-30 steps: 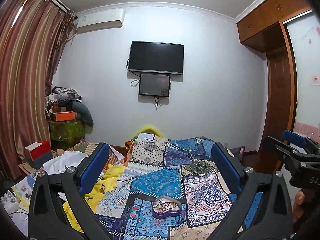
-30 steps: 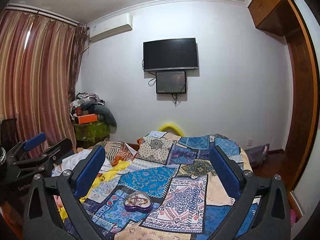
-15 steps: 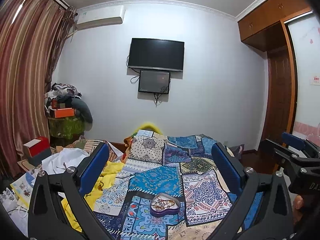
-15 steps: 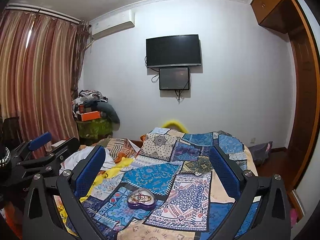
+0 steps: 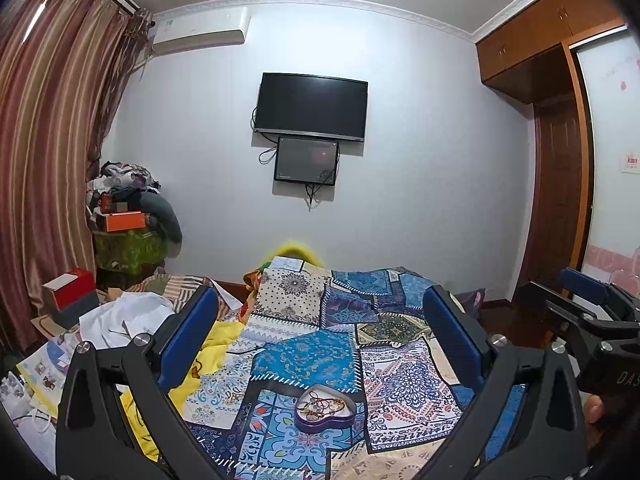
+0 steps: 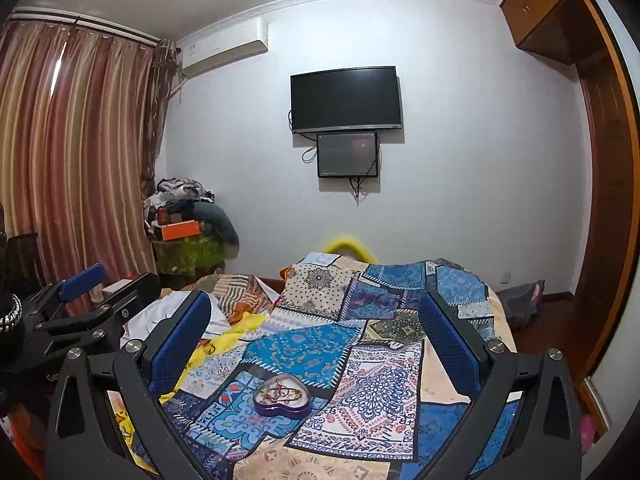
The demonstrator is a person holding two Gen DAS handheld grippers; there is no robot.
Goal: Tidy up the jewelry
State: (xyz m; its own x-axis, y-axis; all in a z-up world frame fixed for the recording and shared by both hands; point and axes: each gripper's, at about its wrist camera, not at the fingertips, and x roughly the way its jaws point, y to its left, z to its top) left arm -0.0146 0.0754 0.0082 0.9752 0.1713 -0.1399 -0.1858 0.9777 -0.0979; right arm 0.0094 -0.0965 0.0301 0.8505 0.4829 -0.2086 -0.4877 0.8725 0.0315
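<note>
— Both sets of tongs, what state are they in?
— Left tongs (image 5: 320, 344) are spread wide and grasp nothing; right tongs (image 6: 316, 340) likewise, released and bare.
— And the jewelry?
— Tangled in a purple heart-shaped tin (image 5: 324, 408), lid off, resting on the patchwork bedspread (image 5: 312, 356), low between the blue pads (image 6: 180, 344) of each view, touching neither.

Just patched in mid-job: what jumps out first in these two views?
A purple heart-shaped box holding tangled jewelry sits on the patchwork quilt, framed between the open left gripper and open right gripper, neither touching it. Beyond the bed, a dark television hangs on the far wall.
</note>
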